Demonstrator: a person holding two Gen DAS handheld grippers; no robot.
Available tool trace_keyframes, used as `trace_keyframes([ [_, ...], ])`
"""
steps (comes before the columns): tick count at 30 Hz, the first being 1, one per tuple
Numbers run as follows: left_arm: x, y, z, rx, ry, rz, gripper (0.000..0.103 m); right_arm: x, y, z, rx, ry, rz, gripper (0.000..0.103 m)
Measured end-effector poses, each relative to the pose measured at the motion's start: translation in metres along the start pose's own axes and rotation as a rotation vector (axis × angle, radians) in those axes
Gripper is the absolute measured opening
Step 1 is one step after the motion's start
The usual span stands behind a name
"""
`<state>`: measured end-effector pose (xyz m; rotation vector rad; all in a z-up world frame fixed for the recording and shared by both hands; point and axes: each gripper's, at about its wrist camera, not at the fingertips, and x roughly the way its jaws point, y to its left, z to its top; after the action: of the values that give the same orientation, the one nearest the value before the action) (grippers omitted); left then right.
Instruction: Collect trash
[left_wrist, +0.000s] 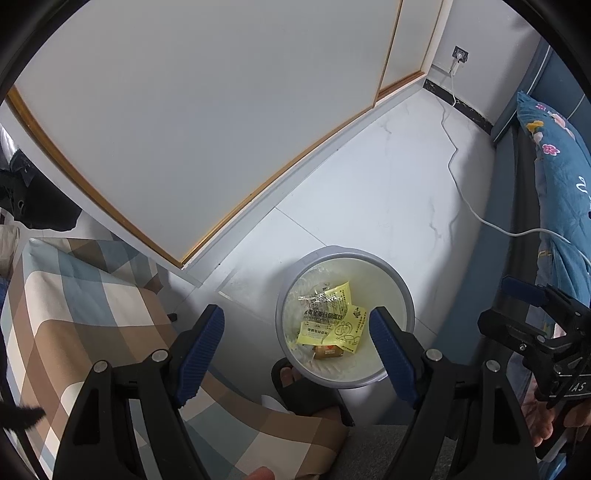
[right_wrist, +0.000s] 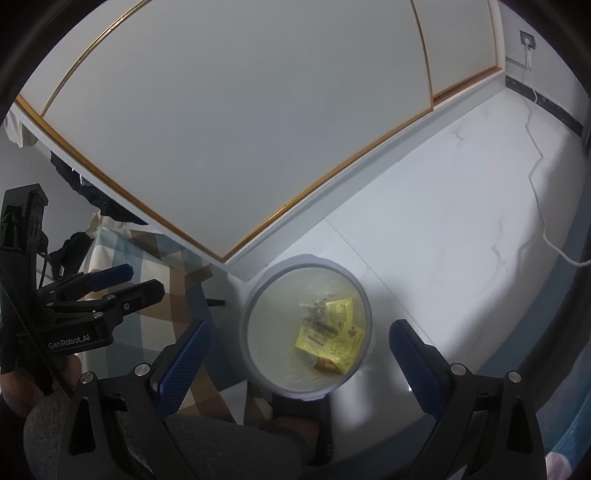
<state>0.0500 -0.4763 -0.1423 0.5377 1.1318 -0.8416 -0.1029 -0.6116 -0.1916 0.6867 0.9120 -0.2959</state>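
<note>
A round grey trash bin (left_wrist: 295, 269) with a clear liner stands on the white floor; it also shows in the right wrist view (right_wrist: 255, 291). Inside lie yellow wrappers (left_wrist: 336, 325), a clear crinkled wrapper and a small brown packet (left_wrist: 327, 351); the yellow wrappers show in the right wrist view (right_wrist: 328, 332) too. My left gripper (left_wrist: 297, 323) is open and empty, held above the bin. My right gripper (right_wrist: 299, 336) is open and empty, also above the bin. Each gripper shows in the other's view, left (right_wrist: 110, 284) and right (left_wrist: 532, 299).
A plaid-covered seat (left_wrist: 92, 314) is left of the bin. A white sliding wardrobe (left_wrist: 192, 122) stands behind. A blue floral bed (left_wrist: 561, 192) is on the right, with a white cable (left_wrist: 458, 173) on the floor. A foot in a black slipper (left_wrist: 306, 391) is by the bin.
</note>
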Motion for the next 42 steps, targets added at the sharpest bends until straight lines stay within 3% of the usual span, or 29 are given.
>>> trace_keyframes([
  [42, -0.002, 0.002, -0.002, -0.012, -0.003, -0.006, 0.078, -0.011, -0.004, 0.000, 0.015, -0.010, -0.037, 0.098],
])
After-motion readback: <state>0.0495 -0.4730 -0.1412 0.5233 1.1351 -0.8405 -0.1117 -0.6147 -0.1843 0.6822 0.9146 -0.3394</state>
